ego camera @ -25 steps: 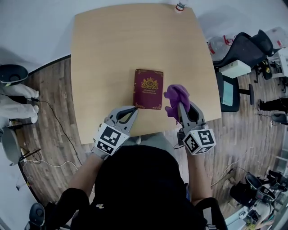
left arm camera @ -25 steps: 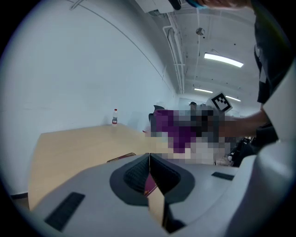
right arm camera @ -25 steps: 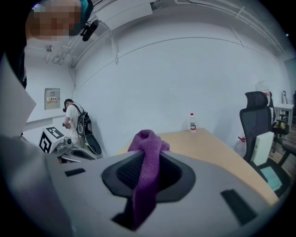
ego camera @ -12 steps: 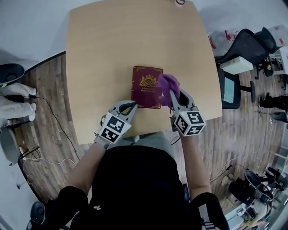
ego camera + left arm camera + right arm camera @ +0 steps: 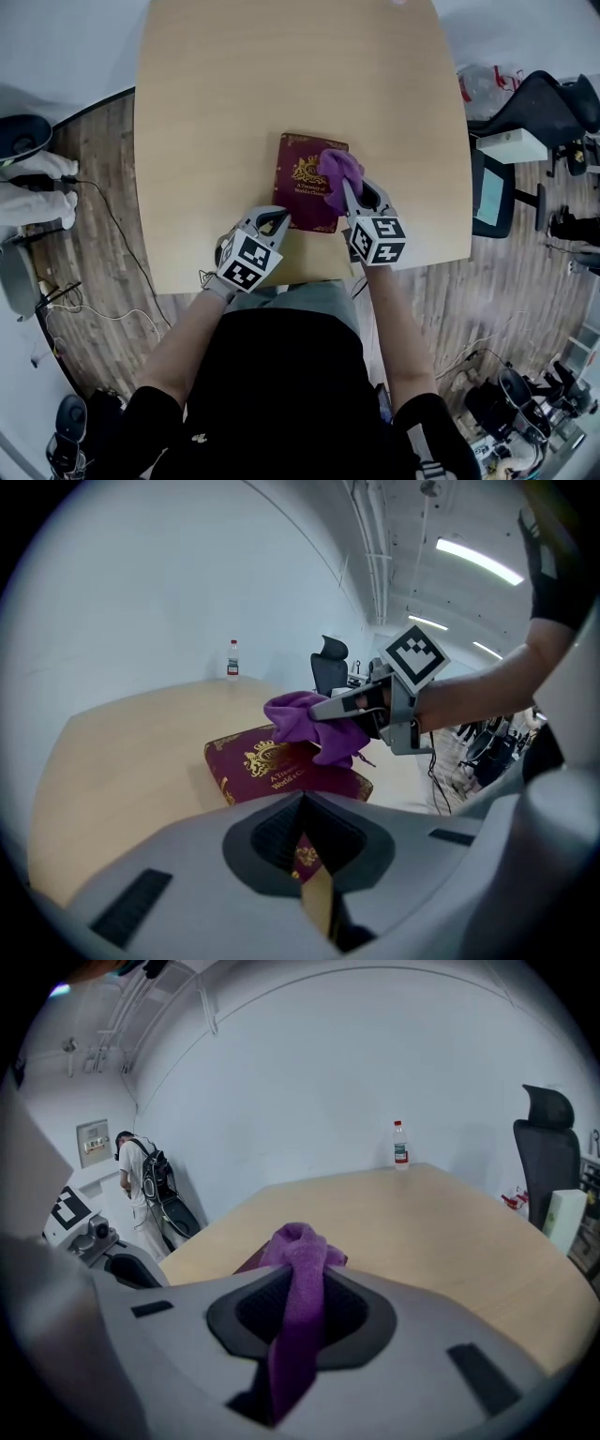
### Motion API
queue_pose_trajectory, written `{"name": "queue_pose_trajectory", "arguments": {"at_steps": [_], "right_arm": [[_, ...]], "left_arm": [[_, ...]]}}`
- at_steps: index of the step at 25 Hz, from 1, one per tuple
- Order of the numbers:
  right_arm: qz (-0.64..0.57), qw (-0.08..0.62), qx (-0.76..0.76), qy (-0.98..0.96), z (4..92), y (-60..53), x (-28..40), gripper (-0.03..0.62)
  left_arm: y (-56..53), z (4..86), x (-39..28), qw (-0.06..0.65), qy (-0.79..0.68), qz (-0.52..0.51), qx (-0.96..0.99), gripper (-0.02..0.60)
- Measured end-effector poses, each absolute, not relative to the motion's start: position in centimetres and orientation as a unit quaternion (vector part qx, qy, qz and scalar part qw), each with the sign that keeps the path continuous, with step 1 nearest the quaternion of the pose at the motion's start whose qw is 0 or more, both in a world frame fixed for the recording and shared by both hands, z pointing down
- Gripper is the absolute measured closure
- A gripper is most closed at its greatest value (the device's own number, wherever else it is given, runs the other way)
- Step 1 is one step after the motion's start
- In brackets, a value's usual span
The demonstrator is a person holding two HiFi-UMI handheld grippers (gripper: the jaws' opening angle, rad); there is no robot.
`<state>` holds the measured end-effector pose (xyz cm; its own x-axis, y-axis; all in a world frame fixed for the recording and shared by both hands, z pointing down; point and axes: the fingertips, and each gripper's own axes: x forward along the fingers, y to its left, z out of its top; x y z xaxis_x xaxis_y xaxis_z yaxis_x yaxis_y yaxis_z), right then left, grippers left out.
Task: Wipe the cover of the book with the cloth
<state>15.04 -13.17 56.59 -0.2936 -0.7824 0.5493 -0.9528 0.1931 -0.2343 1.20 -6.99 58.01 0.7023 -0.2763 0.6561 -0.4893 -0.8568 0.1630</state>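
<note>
On the desk (image 5: pixel 216 112): a maroon book (image 5: pixel 302 192) with gold print lies flat, cover up, near the person's edge.
Cloth (image 5: pixel 339 169): purple and bunched, resting on the right part of the book's cover.
Right gripper (image 5: pixel 349 192): jaws clamped on the cloth; in the right gripper view a strip of it runs down between them.
Left gripper (image 5: pixel 279 221): jaws drawn together, holding nothing, tips at the book's near left corner; whether they press it cannot be told.
Far edge: a small bottle (image 5: pixel 400 1145) stands upright, well apart from the book.
Beside the desk: a black office chair (image 5: pixel 548 98) on the wooden floor (image 5: pixel 103 187).
</note>
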Motion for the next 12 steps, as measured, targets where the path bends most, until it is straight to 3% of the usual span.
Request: {"name": "queue_pose_trajectory", "arguments": {"at_steps": [12], "right_arm": [[0.24,0.205,0.549,-0.774,60.5,-15.5,13.7,0.516]], "left_arm": [[-7.2,62.1,1.2,0.192,-0.199,0.359,0.892,0.561]]}}
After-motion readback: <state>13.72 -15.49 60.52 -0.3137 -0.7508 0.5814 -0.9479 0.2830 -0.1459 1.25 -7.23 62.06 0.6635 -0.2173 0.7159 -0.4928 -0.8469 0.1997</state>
